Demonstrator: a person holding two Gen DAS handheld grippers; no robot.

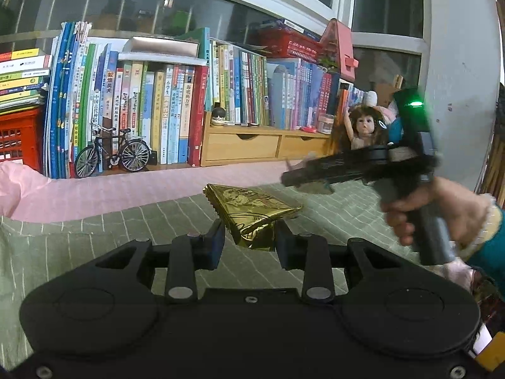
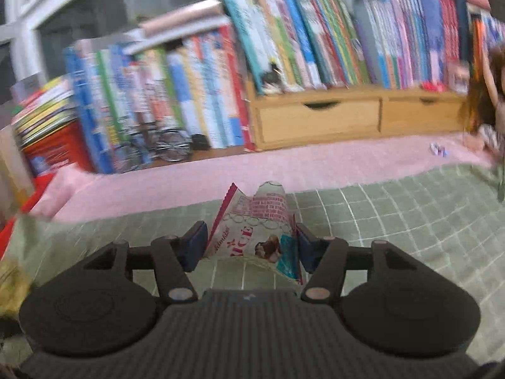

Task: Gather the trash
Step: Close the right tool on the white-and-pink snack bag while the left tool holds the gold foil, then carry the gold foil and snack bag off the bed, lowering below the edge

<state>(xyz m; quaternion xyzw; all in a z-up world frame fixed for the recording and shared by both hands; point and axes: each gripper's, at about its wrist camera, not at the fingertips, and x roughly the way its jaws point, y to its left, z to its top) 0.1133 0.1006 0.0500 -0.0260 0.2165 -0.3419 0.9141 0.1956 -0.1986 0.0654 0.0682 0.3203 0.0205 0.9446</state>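
Ahead of both tongs we see a row of books [image 1: 176, 107], a model bicycle [image 1: 113, 154], a wooden drawer unit [image 1: 268, 145] and a doll [image 1: 363, 129], all beyond a pink sheet [image 1: 126, 192] and a green checked blanket [image 2: 394, 221]. Our left tongs [image 1: 249, 240] are narrowed onto a gold foil wrapper [image 1: 252, 208], which sticks out forward between the pads. Our right tongs [image 2: 249, 246], blurred in the left view, hold a white and red snack wrapper [image 2: 262, 227] between the pads, jaws partway open. A hand [image 1: 442, 214] grips the right handle.
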